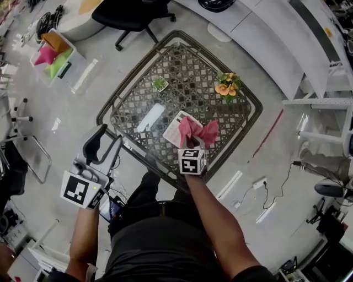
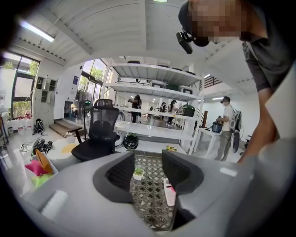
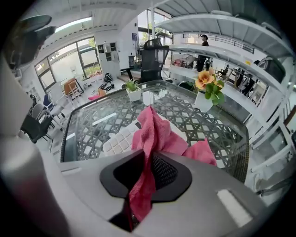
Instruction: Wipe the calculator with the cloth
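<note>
A white calculator [image 1: 175,129] lies on the glass table near its front edge. A pink cloth [image 1: 197,131] lies bunched over the calculator's right part. My right gripper [image 1: 191,145] is shut on the cloth and points steeply down at it. In the right gripper view the cloth [image 3: 155,132] runs up between the jaws [image 3: 145,173], and the calculator's keys [image 3: 118,142] show to its left. My left gripper [image 1: 102,147] is off the table's front left side, open and holding nothing. The left gripper view looks between its open jaws [image 2: 147,173] at the calculator [image 2: 169,193].
The round lattice table with a glass top [image 1: 132,104] also carries a small green potted plant [image 1: 160,83] and a pot of orange flowers [image 1: 227,84]. A black office chair [image 1: 135,14] stands behind it. A bin of coloured items [image 1: 52,52] is on the floor at the left.
</note>
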